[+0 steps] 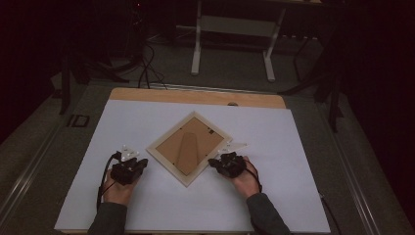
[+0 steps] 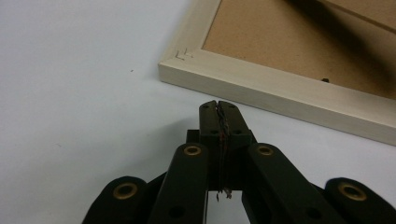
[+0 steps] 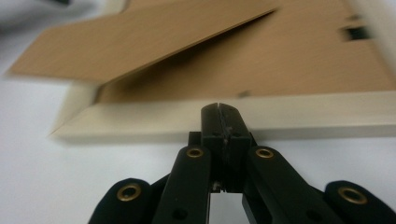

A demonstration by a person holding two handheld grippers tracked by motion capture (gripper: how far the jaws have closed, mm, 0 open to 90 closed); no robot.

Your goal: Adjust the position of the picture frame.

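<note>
Pale wooden picture frame (image 1: 190, 148), back up

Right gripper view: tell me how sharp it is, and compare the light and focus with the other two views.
Right gripper view: the picture frame and its raised back stand are soft and smeared, while the shut right hand-held gripper is crisper. Left gripper view: sharp, evenly lit, staple marks readable at the frame's corner, left hand-held gripper clear. High view: dim, the room behind nearly black, the white table sheet greyish.

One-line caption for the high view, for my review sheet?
Picture frame face-down, cornerwise on the white table, with shut left tongs and right tongs beside it.
</note>
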